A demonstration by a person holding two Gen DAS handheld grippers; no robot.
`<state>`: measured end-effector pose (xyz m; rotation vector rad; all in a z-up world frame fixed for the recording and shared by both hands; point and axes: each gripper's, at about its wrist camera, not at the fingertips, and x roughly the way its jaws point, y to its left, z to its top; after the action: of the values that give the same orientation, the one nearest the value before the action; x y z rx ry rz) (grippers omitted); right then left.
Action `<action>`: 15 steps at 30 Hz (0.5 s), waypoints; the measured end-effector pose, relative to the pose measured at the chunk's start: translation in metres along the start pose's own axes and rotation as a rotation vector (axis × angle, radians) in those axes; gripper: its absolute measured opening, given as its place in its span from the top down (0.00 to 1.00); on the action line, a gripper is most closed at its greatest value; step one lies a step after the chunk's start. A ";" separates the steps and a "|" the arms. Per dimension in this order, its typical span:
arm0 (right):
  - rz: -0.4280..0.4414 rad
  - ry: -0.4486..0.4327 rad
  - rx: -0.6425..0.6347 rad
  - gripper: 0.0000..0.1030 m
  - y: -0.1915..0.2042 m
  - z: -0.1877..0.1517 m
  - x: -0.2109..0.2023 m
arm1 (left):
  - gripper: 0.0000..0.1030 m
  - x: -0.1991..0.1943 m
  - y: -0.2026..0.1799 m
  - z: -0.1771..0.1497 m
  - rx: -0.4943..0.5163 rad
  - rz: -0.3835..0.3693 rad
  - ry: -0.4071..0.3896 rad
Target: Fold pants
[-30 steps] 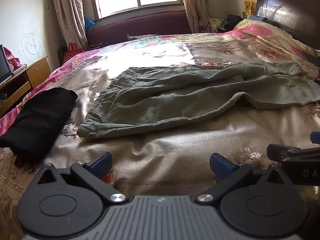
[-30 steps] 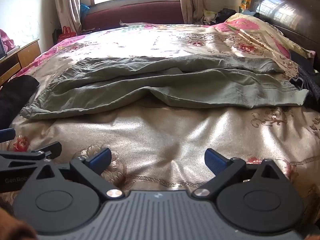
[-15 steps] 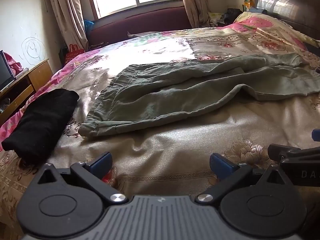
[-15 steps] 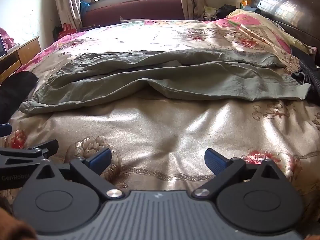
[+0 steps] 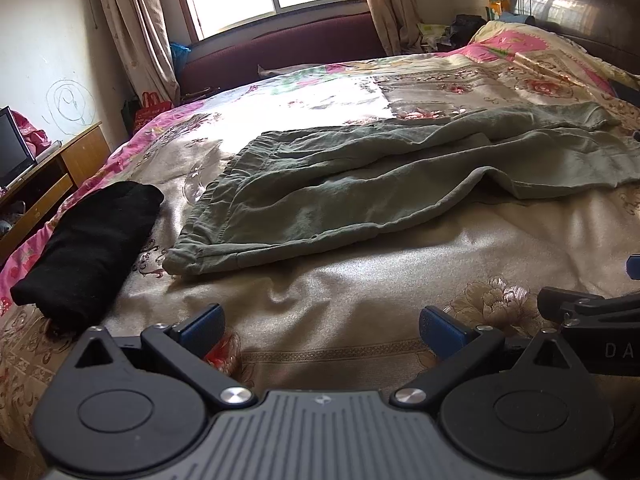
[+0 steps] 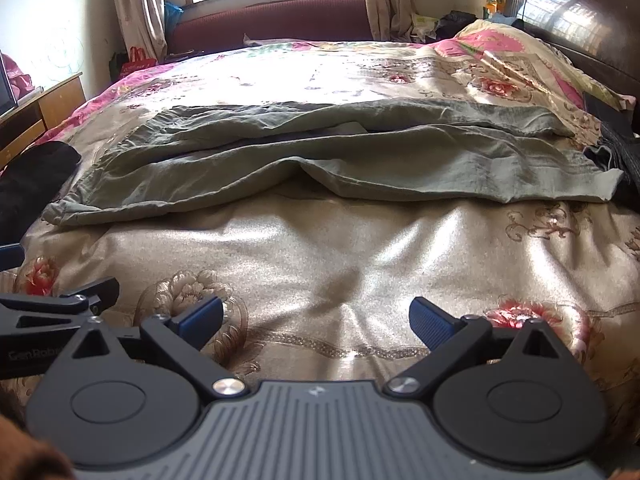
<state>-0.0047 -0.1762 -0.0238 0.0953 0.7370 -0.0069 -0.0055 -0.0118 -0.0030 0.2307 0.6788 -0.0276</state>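
Olive-green pants (image 5: 360,184) lie stretched across the bed, waistband at the left and leg ends at the right, one leg laid over the other with loose wrinkles. In the right wrist view the same pants (image 6: 340,160) span the bed ahead. My left gripper (image 5: 322,326) hovers open over bare bedspread, short of the pants' near edge and empty. My right gripper (image 6: 316,318) is open too, a little short of the pants, holding nothing. Each gripper's arm shows at the edge of the other's view.
A folded black garment (image 5: 88,240) lies left of the pants near the bed's edge. The floral satin bedspread (image 6: 320,264) covers the bed. A dark headboard (image 6: 576,16) stands right, a wooden cabinet (image 5: 52,176) left, dark clothes (image 6: 616,152) by the leg ends.
Both views have crept slightly forward and the left wrist view has turned a little; the pants sit marginally nearer. Both grippers stay open and the pants have not moved.
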 end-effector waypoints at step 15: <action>0.000 0.006 -0.031 0.04 0.005 -0.003 0.000 | 0.00 -0.001 0.002 -0.003 -0.008 0.006 0.000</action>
<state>-0.0063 -0.1712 -0.0260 0.0659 0.7429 0.0045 -0.0076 -0.0088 -0.0044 0.2251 0.6777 -0.0192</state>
